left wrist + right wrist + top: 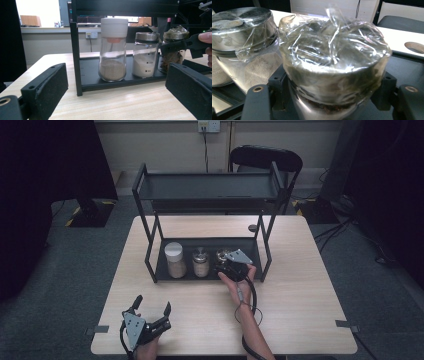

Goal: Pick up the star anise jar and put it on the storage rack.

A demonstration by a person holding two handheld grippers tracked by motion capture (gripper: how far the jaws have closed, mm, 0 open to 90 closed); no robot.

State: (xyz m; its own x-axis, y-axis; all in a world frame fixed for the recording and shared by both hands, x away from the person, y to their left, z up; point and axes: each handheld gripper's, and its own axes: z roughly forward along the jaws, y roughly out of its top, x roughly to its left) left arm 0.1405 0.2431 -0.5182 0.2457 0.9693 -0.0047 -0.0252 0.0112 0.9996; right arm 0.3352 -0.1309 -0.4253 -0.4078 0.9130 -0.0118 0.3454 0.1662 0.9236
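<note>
Three jars stand in a row on the lower tray [165,270] of a black two-tier rack. The left jar [175,260] [112,50] has a white cap and tan powder. In the middle is a metal-lidded jar [200,262] [146,55] [242,37] of white powder. The right one, a film-wrapped jar [222,255] [175,47] [332,62] with dark contents, sits upright on the tray with my right gripper [231,266] [330,100] shut on it just below the lid. My left gripper [152,304] [117,100] rests open near the table's front left edge, pointing at the rack, nothing between its jaws.
The rack's upper shelf [207,187] overhangs the jars, and its posts [150,245] flank the tray. A black chair [265,157] stands behind the table. A small round hole [252,227] [414,46] marks the tabletop behind the rack.
</note>
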